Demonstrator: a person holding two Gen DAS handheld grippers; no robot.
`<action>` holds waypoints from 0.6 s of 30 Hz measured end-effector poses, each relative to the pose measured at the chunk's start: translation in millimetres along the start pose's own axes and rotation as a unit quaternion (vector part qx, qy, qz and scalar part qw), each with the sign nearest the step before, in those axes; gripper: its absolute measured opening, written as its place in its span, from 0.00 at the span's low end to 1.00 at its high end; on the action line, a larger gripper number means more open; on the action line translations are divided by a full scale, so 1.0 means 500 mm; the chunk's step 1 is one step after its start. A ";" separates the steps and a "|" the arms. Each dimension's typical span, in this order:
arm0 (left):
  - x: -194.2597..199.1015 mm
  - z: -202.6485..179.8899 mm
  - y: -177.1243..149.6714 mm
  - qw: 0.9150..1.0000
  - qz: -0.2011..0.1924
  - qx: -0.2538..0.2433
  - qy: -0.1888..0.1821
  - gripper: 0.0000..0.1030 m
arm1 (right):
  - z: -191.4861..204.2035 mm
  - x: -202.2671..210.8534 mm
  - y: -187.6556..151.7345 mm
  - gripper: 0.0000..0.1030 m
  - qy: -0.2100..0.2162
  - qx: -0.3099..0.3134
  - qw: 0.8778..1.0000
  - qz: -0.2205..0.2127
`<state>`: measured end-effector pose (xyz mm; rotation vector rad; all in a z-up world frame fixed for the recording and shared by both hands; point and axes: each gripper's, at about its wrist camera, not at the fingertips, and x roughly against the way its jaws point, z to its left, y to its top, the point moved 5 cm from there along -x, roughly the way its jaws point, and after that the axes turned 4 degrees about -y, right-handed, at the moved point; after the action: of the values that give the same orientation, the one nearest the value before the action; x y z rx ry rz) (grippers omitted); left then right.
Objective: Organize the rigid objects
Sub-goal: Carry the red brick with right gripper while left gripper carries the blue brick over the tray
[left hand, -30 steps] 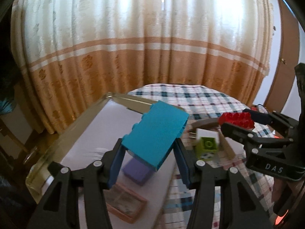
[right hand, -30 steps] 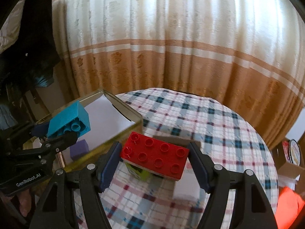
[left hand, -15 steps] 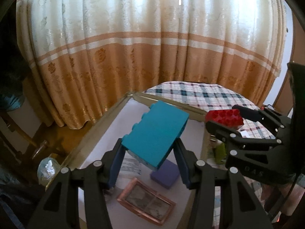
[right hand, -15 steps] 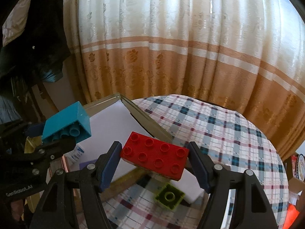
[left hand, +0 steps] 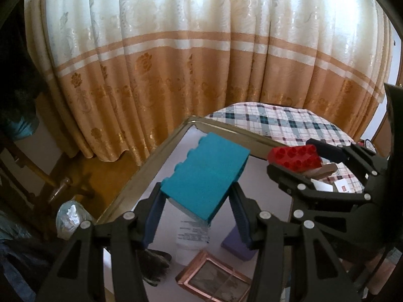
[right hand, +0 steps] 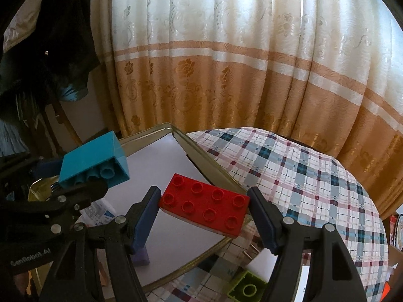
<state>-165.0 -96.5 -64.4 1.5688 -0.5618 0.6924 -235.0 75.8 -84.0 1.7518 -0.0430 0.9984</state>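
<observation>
Teal brick (left hand: 205,177) sits clamped across its narrow width in the left gripper (left hand: 196,216), tilted over the tin (left hand: 161,151), apparently ready to drop in. Beside it, the right gripper (right hand: 205,216), spread wide, pinches the red brick (right hand: 205,207) by its ends above the tin's near rim. A green brick (right hand: 248,289) waits on the cloth (right hand: 314,176).

The left gripper (left hand: 199,196) points downward, its jaws clamped on a teal brick (left hand: 205,177). Beside it, the right gripper (right hand: 205,216) grips a red brick (right hand: 205,207) between both pads.
</observation>
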 end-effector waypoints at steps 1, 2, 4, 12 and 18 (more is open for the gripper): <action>-0.004 0.002 0.001 1.000 0.003 0.001 0.002 0.50 | 0.002 -0.001 0.000 0.70 0.000 0.001 1.000 0.001; -0.008 0.004 0.002 1.000 0.005 0.002 0.004 0.50 | 0.002 -0.005 0.001 0.70 0.001 0.001 1.000 0.002; -0.012 0.007 0.004 1.000 0.007 0.003 0.009 0.50 | 0.004 -0.010 0.003 0.70 0.003 0.001 1.000 0.004; -0.030 0.021 0.007 1.000 0.016 0.008 0.024 0.50 | 0.011 -0.028 0.006 0.70 0.006 0.004 1.000 0.010; -0.041 0.028 0.006 0.999 0.023 0.009 0.030 0.50 | 0.014 -0.038 0.005 0.70 0.008 0.004 1.000 0.015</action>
<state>-179.9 -111.6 -77.4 1.5511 -0.5503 0.7791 -244.6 61.2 -94.6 1.7551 -0.0540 1.0354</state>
